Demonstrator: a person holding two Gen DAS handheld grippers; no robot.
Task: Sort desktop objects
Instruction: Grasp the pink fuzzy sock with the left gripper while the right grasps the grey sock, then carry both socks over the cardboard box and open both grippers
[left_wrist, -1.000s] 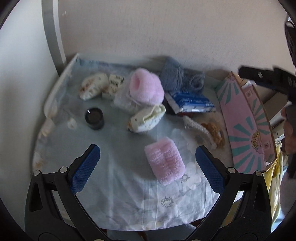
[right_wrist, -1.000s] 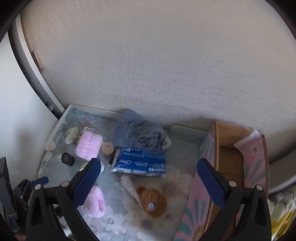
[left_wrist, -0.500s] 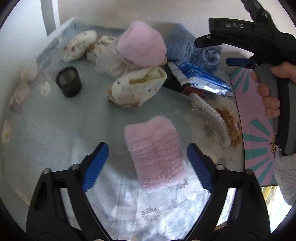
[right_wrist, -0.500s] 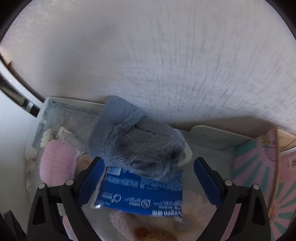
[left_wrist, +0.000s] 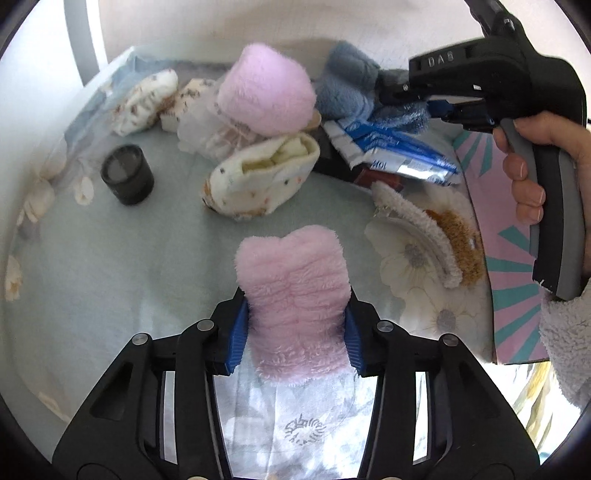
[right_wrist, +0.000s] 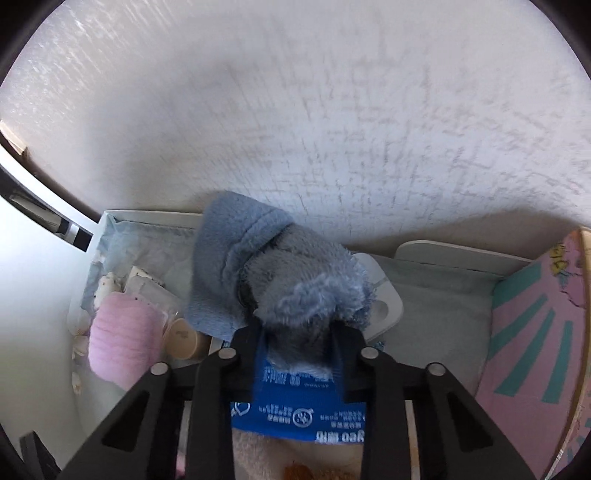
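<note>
A pink fluffy sock (left_wrist: 293, 280) lies on the pale floral cloth (left_wrist: 110, 280) in the left wrist view. My left gripper (left_wrist: 295, 314) is closing on it, and both blue pads (left_wrist: 236, 332) press into its sides. A blue-grey fluffy sock (right_wrist: 266, 273) rests on a blue packet (right_wrist: 295, 417) by the wall. My right gripper (right_wrist: 297, 339) is closing on its near end, the fabric bunched between the fingers. In the left wrist view that right gripper (left_wrist: 436, 107) pinches the blue-grey sock (left_wrist: 347, 88) at the back right, held by a person's hand (left_wrist: 532, 170).
A second pink sock (left_wrist: 266, 96), a cream patterned sock (left_wrist: 258, 177), more patterned socks (left_wrist: 144, 99) and a black jar (left_wrist: 127, 173) sit behind. A bear headband (left_wrist: 436, 229) lies right of centre. A pink and teal box (left_wrist: 517, 288) stands at the right edge. A beige jar (right_wrist: 183, 338) sits beside the packet.
Both grippers came down and closed from wide open: the left now squeezes the near pink sock, the right now pinches the blue-grey sock.
</note>
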